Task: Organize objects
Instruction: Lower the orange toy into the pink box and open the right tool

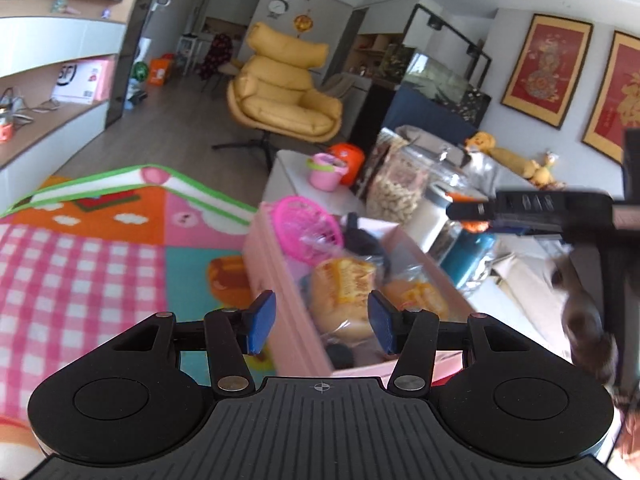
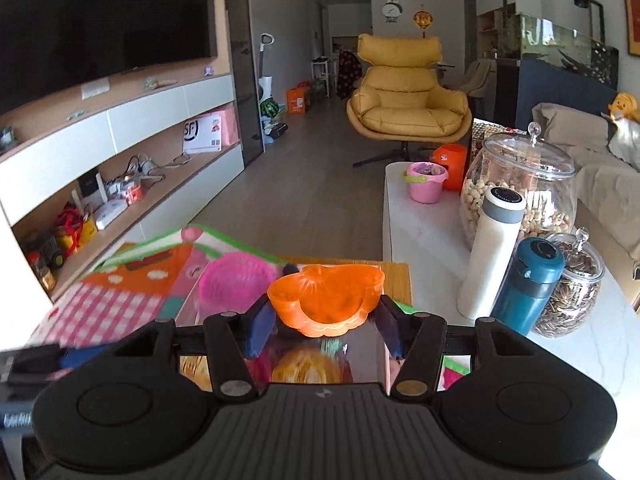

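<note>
My right gripper (image 2: 325, 326) is shut on an orange translucent toy mould (image 2: 326, 300) and holds it above a pink box (image 1: 280, 304). The left wrist view shows this gripper (image 1: 466, 212) from the side, over the box's far end. The box holds wrapped bread buns (image 1: 344, 292), a pink toy basket (image 1: 308, 226) and dark items. The basket also shows in the right wrist view (image 2: 236, 280). My left gripper (image 1: 318, 322) is open and empty, low over the box's near left wall.
A white table (image 2: 424, 232) carries a nut jar (image 2: 524, 188), a white flask (image 2: 492, 252), a teal flask (image 2: 528, 284), a seed jar (image 2: 572, 288) and a pink bucket (image 2: 426, 182). A colourful play mat (image 1: 80, 260) lies left. A yellow armchair (image 2: 406, 96) stands behind.
</note>
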`<state>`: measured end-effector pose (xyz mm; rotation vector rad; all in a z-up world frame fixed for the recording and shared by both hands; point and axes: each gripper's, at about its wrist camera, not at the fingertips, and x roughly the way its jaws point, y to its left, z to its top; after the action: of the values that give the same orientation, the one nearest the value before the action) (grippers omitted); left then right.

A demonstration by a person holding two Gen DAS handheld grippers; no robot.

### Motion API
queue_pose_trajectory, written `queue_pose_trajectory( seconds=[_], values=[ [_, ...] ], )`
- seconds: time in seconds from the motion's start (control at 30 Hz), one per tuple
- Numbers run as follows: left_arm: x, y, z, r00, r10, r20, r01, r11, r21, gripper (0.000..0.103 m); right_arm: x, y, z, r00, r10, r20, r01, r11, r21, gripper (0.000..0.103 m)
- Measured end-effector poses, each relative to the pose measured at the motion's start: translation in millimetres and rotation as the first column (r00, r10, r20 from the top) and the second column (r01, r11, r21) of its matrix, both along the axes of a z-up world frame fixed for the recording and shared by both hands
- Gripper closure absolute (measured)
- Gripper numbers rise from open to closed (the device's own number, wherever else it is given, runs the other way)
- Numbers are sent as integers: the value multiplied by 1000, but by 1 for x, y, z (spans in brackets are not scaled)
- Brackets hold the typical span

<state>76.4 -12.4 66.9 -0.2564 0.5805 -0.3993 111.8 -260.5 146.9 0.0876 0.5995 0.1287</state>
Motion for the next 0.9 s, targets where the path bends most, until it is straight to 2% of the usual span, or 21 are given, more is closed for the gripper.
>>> queue_pose_trajectory(
  seconds=[0.07, 0.13, 0.27, 0.4, 0.5, 0.6, 0.63, 0.73, 0.8, 0.9],
  values=[
    [0, 9, -3, 1000, 17, -23, -17, 1000, 3, 48, 18, -10, -8, 999, -27, -37, 29, 999, 42, 43],
    [1, 18, -6, 998, 45, -37, -45, 999, 5, 48, 15, -18, -17, 998, -35, -51, 37, 999, 39, 43],
    [12, 30, -7, 993, 104, -60, -105, 994, -10, 48, -27, -31, -34, 999, 1, -43, -3, 999, -47, 43],
    [26, 17, -6, 994, 75, -79, -79, 996, -45, 48, -70, -37, -56, 995, 65, -72, -74, 989, -129, 43],
    [36, -8, -11, 993, 65, -94, -63, 998, 33, 48, -88, -29, -71, 992, 99, -75, -112, 974, -198, 45],
    [44, -23, -19, 989, 89, -121, -73, 989, 127, 48, -85, -21, -83, 991, 114, -72, -127, 965, -229, 47],
    [45, -25, -21, 988, 105, -116, -85, 982, 167, 42, -82, -20, -86, 990, 118, -74, -132, 966, -222, 47],
    [48, -19, -22, 990, 105, -96, -82, 972, 220, 34, -75, -10, -91, 983, 166, -76, -178, 966, -190, 47],
    [49, -11, -21, 988, 142, -67, -121, 959, 258, 34, -72, 5, -91, 981, 184, -58, -192, 957, -216, 47],
    [52, 18, -21, 976, 217, -34, -199, 940, 277, 29, -56, 31, -91, 976, 213, -53, -219, 957, -190, 47]
  ],
)
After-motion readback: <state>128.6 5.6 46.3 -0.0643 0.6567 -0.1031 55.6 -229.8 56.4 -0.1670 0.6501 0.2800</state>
